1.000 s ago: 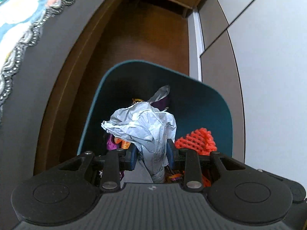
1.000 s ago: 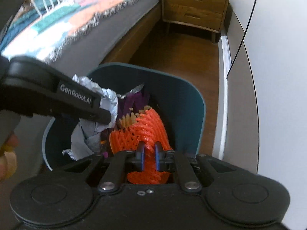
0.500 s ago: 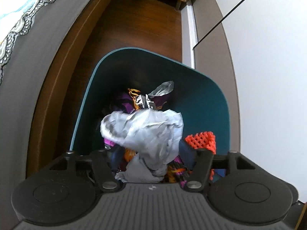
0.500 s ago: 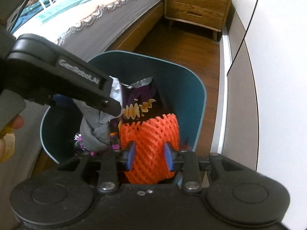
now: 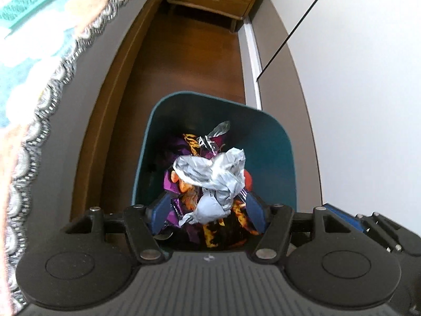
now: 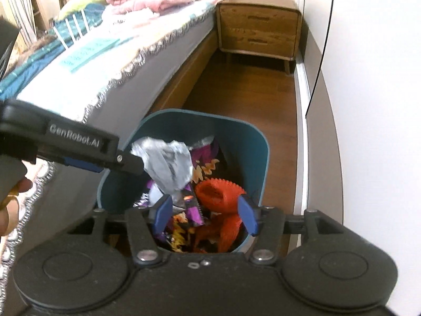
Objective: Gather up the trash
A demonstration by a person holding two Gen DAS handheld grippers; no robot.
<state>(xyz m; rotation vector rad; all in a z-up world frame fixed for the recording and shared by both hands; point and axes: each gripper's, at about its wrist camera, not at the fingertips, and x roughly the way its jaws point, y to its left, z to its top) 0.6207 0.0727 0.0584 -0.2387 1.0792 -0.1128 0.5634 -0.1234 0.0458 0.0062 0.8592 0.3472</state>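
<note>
Fingers [image 5: 160, 212] spread; crinkled silver wrapper [image 5: 213, 173], orange foam net [image 6: 219, 197] in bin [image 6: 260, 142].

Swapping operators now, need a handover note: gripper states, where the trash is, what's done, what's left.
Left gripper: open, over the teal bin.
Right gripper: open, over the same bin.
Grey crumpled wrapper lies on top of the pile in the bin, free of the pads.
Orange foam net lies inside too, beside purple snack wrappers.
Done: both pieces are in the bin.
Left: pull both grippers back; no other trash shows on the floor.
</note>
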